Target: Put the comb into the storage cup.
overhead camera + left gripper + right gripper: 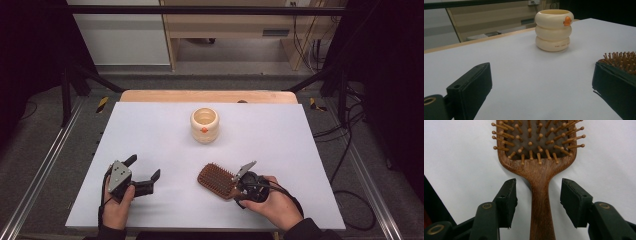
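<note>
1. Left gripper (145,175) rests on the white table (150,130), jaws wide apart with nothing between them; it is best kept still there.
2. Cream ringed cup (204,125) stands upright at mid-table, well apart from both grippers.
3. Wooden paddle hairbrush (216,180) lies bristles-up near the front edge.
4. Right gripper (539,197) straddles the brush handle (541,207), jaws apart with gaps either side; centre first, then squeeze evenly.
</note>
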`<state>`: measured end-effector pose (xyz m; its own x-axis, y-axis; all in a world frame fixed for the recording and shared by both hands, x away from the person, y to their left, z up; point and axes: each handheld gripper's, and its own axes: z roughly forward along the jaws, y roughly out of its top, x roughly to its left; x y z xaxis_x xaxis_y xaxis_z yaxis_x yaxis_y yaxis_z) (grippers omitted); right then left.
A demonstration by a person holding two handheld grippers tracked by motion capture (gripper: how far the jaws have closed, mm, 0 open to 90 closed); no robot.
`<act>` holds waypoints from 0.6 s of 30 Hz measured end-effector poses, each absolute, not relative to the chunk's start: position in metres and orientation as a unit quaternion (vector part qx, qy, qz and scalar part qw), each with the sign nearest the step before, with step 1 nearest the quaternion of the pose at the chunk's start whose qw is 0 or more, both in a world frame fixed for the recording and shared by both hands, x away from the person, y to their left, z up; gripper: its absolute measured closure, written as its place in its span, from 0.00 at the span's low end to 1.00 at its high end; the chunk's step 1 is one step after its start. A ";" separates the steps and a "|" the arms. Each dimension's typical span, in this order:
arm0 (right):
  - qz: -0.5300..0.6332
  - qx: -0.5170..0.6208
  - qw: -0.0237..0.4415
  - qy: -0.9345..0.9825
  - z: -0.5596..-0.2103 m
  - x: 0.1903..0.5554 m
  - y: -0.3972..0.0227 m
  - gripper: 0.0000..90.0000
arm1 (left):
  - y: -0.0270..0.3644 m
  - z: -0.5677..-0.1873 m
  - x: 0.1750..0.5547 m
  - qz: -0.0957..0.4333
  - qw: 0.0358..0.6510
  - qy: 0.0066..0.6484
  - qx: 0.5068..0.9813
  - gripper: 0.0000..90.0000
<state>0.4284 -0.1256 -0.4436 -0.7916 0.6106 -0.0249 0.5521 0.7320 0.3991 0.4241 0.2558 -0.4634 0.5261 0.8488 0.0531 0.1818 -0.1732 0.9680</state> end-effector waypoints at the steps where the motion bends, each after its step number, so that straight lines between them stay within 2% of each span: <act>1: 0.189 0.313 0.077 0.927 -0.444 0.428 -0.126 0.53 | 0.256 -0.463 0.424 0.317 0.526 0.370 0.697 0.03; 18: 0.154 0.311 0.044 0.937 -0.447 0.437 -0.122 0.68 | 0.253 -0.464 0.424 0.314 0.524 0.366 0.702 0.03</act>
<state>0.4371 -0.1219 -0.4475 -0.8031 0.5957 0.0128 0.5686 0.7598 0.3152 0.4242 0.2528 -0.4644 0.5349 0.8429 0.0575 0.1855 -0.1836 0.9653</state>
